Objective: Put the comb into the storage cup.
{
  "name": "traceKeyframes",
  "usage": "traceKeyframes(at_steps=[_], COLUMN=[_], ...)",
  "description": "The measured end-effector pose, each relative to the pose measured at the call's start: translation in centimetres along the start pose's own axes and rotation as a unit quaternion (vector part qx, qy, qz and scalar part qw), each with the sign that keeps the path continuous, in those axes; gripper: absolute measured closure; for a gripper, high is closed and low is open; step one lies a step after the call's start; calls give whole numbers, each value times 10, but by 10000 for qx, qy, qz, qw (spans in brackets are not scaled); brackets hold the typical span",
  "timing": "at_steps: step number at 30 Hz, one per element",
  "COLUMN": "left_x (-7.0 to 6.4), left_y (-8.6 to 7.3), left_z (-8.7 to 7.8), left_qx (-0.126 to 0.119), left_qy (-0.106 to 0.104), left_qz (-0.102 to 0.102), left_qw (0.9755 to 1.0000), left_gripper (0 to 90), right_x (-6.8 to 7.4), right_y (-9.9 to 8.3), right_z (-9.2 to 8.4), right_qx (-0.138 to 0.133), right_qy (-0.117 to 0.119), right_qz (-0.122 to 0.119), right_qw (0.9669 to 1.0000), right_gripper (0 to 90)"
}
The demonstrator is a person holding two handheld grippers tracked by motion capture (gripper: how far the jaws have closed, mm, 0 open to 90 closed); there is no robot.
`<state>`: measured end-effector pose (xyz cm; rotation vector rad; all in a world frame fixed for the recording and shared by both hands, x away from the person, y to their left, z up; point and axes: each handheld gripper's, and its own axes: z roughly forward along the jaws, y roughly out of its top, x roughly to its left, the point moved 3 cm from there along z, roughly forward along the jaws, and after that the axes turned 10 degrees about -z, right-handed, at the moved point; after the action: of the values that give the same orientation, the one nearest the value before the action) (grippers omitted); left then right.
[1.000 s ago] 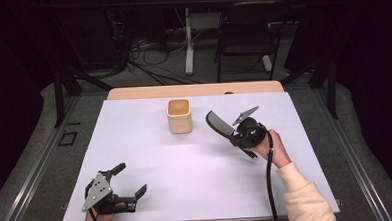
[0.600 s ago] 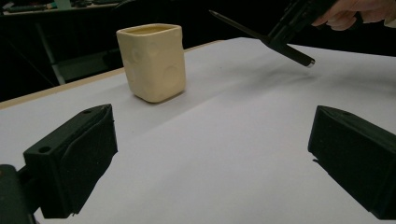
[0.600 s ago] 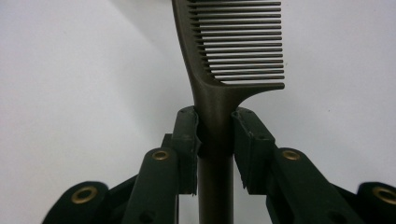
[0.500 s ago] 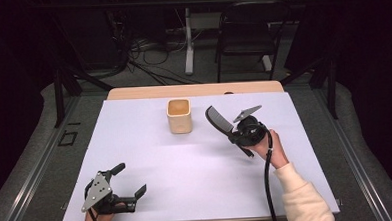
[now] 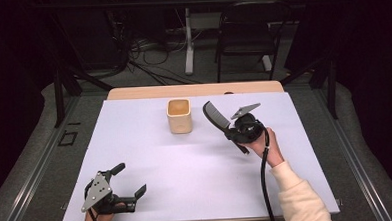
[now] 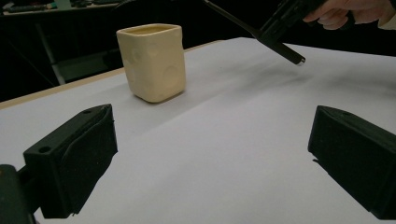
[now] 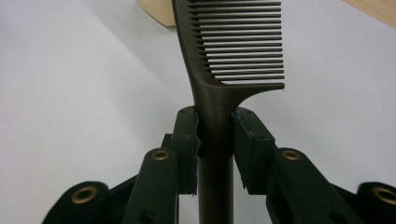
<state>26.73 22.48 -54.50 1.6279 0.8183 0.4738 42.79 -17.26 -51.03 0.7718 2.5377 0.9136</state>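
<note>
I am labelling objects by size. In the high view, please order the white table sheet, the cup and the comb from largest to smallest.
1. White table sheet
2. Cup
3. Comb, though its handle is partly hidden in the right gripper, so cup and comb look close.

A pale lilac-white surface (image 5: 197,180) with a bare wooden strip along its far edge. A cream cup (image 5: 179,116) stands upright on it, toward the far middle. The left claw (image 5: 129,182) sits low at the near left corner, seemingly resting on it.
</note>
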Motion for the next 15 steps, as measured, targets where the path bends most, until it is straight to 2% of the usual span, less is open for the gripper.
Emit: traceKeyframes(at_steps=[15], left_x=[0], left_y=[0], left_z=[0], left_qx=[0], left_qy=[4], left_qz=[1], left_qw=[10000], left_gripper=[11], right_x=[1], right_y=[9], right_z=[5], right_qx=[-231], right_qy=[-51], right_qz=[1], right_qw=[9997], right_gripper=[713])
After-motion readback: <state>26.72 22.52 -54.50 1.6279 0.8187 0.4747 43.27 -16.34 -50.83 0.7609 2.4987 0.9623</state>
